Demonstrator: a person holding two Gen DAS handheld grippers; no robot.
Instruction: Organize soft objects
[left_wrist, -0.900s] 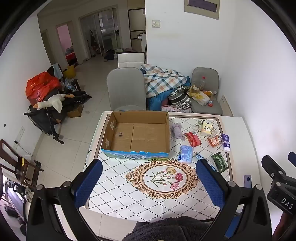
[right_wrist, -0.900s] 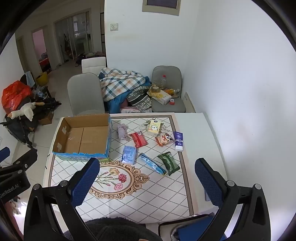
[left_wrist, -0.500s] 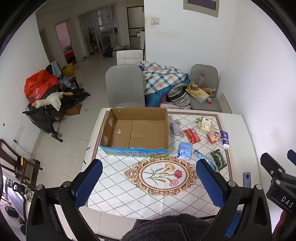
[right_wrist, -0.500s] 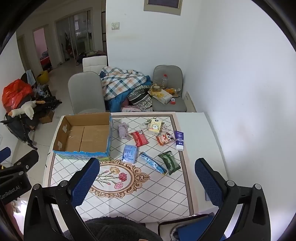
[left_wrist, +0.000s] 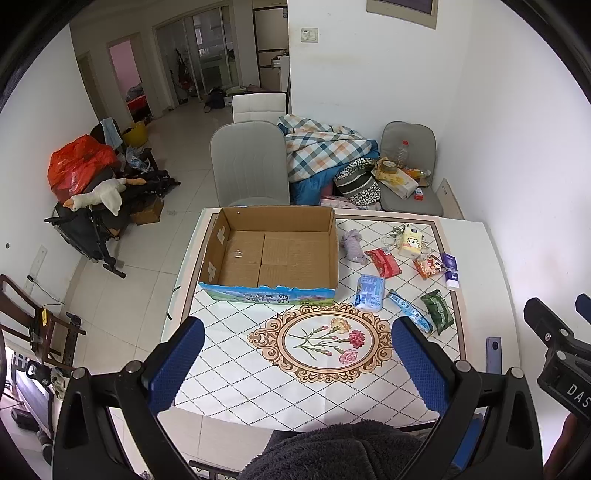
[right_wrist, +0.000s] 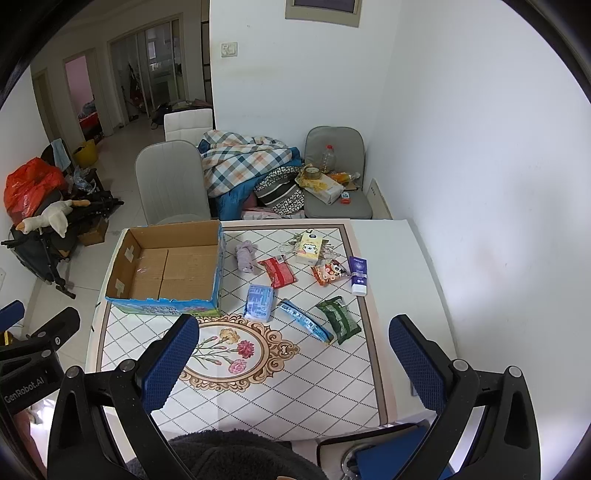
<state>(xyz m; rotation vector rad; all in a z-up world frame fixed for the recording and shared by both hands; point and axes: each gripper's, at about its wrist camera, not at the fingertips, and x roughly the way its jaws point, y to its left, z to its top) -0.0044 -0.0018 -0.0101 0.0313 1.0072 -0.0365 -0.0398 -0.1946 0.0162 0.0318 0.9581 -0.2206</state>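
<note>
Tiled bench (right_wrist: 332, 387) carries light, squashy tissue packs (right_wrist: 259, 302) beside empty cardboard box (right_wrist: 166, 273); mid-pack pinch advised. Both hand-held grippers (left_wrist: 297, 363) (right_wrist: 293, 360) are released, nothing held.

**A cluttered white-walled room**

White walls (left_wrist: 369, 92) enclosed a pale tiled floor (left_wrist: 177, 155); a grey chair (left_wrist: 249, 162) stood behind the table (left_wrist: 476, 258); a plaid blanket (left_wrist: 321, 147) lay heaped beside a second grey chair (left_wrist: 410, 136); glass doors (left_wrist: 207, 62) stood at the far end; an orange bag (left_wrist: 79, 162) sat on the left.
</note>
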